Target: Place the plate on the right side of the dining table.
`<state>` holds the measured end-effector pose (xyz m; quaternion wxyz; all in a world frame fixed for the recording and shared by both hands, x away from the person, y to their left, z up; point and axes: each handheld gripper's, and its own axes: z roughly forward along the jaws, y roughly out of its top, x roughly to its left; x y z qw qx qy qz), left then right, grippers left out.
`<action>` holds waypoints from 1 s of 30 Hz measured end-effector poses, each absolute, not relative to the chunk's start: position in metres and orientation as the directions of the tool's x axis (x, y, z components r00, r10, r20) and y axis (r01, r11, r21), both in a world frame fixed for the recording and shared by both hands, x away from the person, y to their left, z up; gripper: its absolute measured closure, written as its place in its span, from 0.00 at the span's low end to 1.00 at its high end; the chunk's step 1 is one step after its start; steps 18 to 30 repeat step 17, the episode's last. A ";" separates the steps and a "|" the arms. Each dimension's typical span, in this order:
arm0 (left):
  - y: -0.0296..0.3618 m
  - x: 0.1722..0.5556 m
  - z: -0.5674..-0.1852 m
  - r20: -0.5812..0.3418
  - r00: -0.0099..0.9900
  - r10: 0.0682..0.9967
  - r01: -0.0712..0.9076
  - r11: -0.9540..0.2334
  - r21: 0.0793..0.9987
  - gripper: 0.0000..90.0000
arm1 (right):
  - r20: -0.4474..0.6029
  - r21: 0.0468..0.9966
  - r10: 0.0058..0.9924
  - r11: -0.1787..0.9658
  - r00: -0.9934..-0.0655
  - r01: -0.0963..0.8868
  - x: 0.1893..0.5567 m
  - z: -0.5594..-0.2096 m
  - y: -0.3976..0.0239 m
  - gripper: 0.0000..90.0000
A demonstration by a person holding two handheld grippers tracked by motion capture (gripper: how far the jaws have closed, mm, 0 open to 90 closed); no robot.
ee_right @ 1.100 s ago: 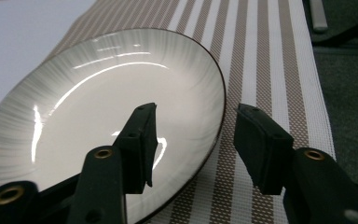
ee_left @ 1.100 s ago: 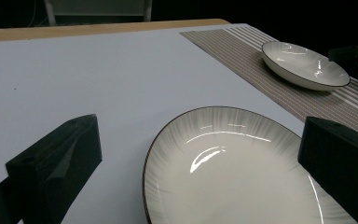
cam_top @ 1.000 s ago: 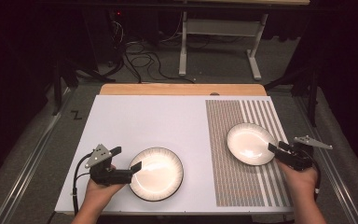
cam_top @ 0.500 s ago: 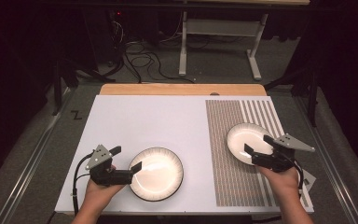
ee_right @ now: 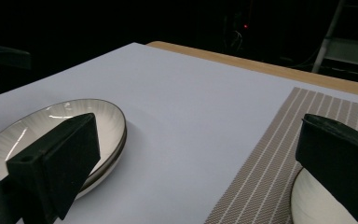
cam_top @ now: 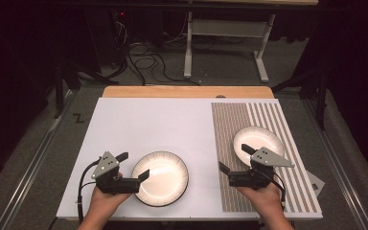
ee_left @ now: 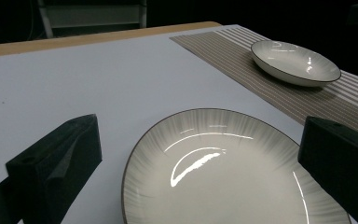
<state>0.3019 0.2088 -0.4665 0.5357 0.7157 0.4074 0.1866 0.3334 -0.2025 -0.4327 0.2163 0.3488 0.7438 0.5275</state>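
Observation:
A large white plate (cam_top: 160, 178) with a dark rim lies on the white tabletop (cam_top: 148, 124) at the near left. My left gripper (cam_top: 133, 166) stands open at its left rim, one jaw on either side of the rim (ee_left: 223, 172) without pressing it. A smaller white bowl (cam_top: 258, 140) sits on the striped placemat (cam_top: 230, 124) at the right. My right gripper (cam_top: 235, 158) is just left of and in front of the bowl. Its jaws have just been opening and stand wide open with nothing between them. In the right gripper view the plate (ee_right: 51, 135) lies at the left and the bowl (ee_right: 317, 205) at the bottom right.
A wooden strip (cam_top: 187, 92) borders the table's far edge. Beyond it, on the dark floor, are cables and a metal stand (cam_top: 220, 43). A small grey tag (cam_top: 316, 182) sticks out at the placemat's near right corner. The left gripper (ee_right: 0, 56) shows far off in the right gripper view.
My right gripper has come away from the bowl's right edge and moved left, past its front, with its jaws opening. The bowl, the plate and my left gripper have stayed put.

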 end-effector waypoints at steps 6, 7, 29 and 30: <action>0.200 0.301 -0.464 -0.160 0.604 0.781 0.364 -0.092 0.927 0.00 | 0.057 0.938 0.739 0.189 -0.671 0.289 0.329 -0.438 -0.209 0.00; 0.200 0.301 -0.464 -0.157 0.600 0.784 0.357 -0.087 0.930 0.00 | 0.063 0.939 0.739 0.184 -0.670 0.291 0.329 -0.438 -0.211 0.00; 0.201 0.307 -0.465 -0.162 0.597 0.786 0.359 -0.081 0.930 0.00 | 0.068 0.939 0.741 0.180 -0.668 0.295 0.333 -0.443 -0.213 0.00; 0.201 0.307 -0.465 -0.162 0.597 0.786 0.359 -0.081 0.930 0.00 | 0.068 0.939 0.741 0.180 -0.668 0.295 0.333 -0.443 -0.213 0.00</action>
